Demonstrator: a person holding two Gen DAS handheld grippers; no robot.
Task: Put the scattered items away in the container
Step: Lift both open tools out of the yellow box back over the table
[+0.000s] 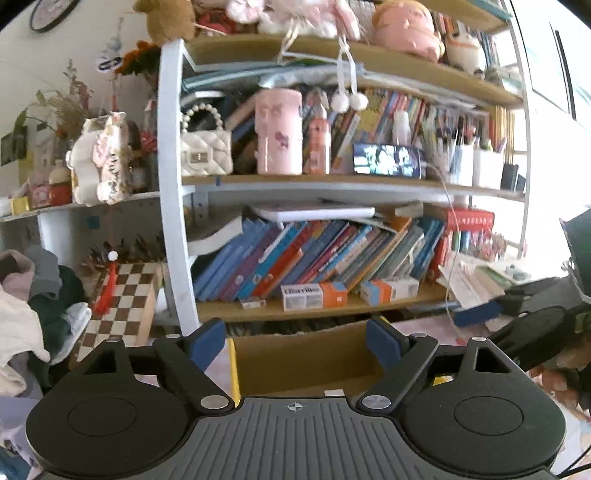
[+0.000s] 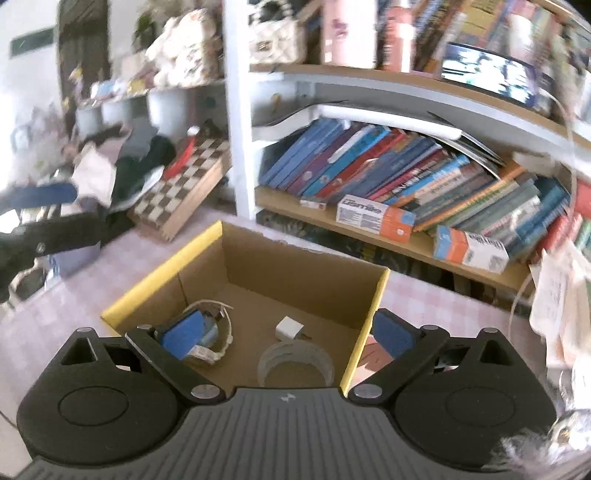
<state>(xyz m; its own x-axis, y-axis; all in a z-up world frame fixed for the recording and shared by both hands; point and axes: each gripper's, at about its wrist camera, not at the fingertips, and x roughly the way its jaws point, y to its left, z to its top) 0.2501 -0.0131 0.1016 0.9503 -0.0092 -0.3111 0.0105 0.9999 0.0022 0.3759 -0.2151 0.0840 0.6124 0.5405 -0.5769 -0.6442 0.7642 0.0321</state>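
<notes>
**Mia:** Where is the box?

**Ben:** The cardboard box (image 2: 295, 266) with the yellow edges sits in the lower middle of the right wrist picture, on the pink checked tabletop (image 2: 436, 299). In it lie a white watch (image 2: 221, 328), a small white plug (image 2: 290, 328) and a clear ring of tape (image 2: 295, 360).

**Mia:** So is the tidying done?

**Ben:** I think most of it is (three things are in already). I see nothing loose on the pink top close to the box, but the right edge of the picture is blurry, so I can't be sure.

**Mia:** What about the claws?

**Ben:** The right gripper (image 2: 291, 334) hangs over the box, jaws wide apart, nothing in them. The left gripper (image 1: 295, 343) is wide apart and empty too, low in its own picture, with the box wall just past it.

**Mia:** And the room?

**Ben:** A white bookshelf (image 2: 236, 110) full of leaning books stands behind the box. A chessboard (image 2: 184, 184) leans at its left, beside a pile of clothes (image 1: 37, 295). Plush toys (image 1: 402, 26) sit along the top of the left wrist picture.
</notes>
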